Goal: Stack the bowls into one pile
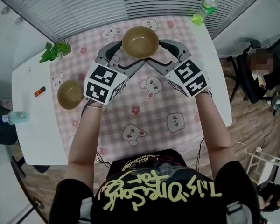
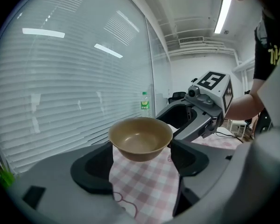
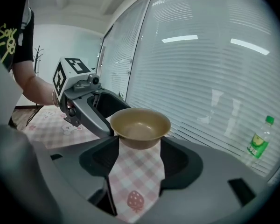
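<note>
Over the far middle of the white tabletop [image 1: 32, 139], a round, smooth, tan-brown bowl [image 1: 140, 41] sits between two tools that close in on it from either side. The left tool [image 1: 129, 55] has its broad, matte grey jaws spread wide, and the bowl's curved wall fills the gap at their tips. The right tool [image 1: 157, 53] mirrors it, jaws equally wide around the same bowl. Whether either tool presses on the bowl cannot be told. Both gripper views show the bowl upright and empty, with a glossy inside, above a pink checked cloth [image 1: 149, 111] printed with bears. A second bowl [image 1: 70, 94], same colour and upright, rests well apart at the cloth's left edge. A leafy green plant [image 1: 55, 51] and a clear plastic bottle [image 1: 205, 7] stand near the far corners.
</note>
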The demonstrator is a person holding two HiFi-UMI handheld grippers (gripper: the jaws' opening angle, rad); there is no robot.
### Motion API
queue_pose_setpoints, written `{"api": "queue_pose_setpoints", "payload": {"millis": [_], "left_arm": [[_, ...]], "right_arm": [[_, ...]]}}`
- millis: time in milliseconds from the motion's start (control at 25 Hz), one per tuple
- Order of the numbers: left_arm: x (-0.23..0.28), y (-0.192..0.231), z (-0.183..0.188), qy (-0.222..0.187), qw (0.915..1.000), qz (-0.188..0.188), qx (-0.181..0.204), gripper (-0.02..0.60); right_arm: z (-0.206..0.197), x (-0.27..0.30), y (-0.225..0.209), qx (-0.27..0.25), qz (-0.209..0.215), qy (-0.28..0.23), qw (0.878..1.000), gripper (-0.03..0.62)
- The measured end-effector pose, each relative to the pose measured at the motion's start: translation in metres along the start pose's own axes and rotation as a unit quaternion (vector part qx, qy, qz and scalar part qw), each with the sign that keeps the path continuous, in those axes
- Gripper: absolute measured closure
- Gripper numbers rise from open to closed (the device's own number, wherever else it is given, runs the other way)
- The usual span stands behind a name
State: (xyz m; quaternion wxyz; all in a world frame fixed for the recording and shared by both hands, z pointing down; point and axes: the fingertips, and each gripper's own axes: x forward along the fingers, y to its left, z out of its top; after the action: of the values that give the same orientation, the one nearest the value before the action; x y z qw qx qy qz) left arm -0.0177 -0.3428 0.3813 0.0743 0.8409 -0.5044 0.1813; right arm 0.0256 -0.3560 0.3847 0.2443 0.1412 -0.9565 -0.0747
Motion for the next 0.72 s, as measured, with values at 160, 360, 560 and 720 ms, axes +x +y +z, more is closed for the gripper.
{"api": "queue_pose_setpoints", "payload": {"millis": [160, 360, 560, 720], "left_arm": [[-0.030, -0.002, 0.001, -0.005, 1.0000, -0.003, 0.000, 0.195], [-0.062, -0.003, 0.000, -0.012, 0.9999, 0.002, -0.002, 0.195], [-0.095, 0.000, -0.004, -0.019, 0.9998, 0.009, -0.007, 0.196], [-0.117, 0.003, -0.010, -0.018, 0.9997, 0.017, -0.010, 0.196]], "right_arm": [[0.018, -0.005, 0.025, -0.002, -0.004, -0.003, 1.000, 0.315], [0.036, -0.007, 0.051, -0.011, -0.005, -0.008, 1.000, 0.315], [0.055, -0.004, 0.078, -0.017, 0.004, -0.017, 1.000, 0.315], [0.066, 0.000, 0.097, -0.022, 0.009, -0.021, 0.999, 0.315]]}}
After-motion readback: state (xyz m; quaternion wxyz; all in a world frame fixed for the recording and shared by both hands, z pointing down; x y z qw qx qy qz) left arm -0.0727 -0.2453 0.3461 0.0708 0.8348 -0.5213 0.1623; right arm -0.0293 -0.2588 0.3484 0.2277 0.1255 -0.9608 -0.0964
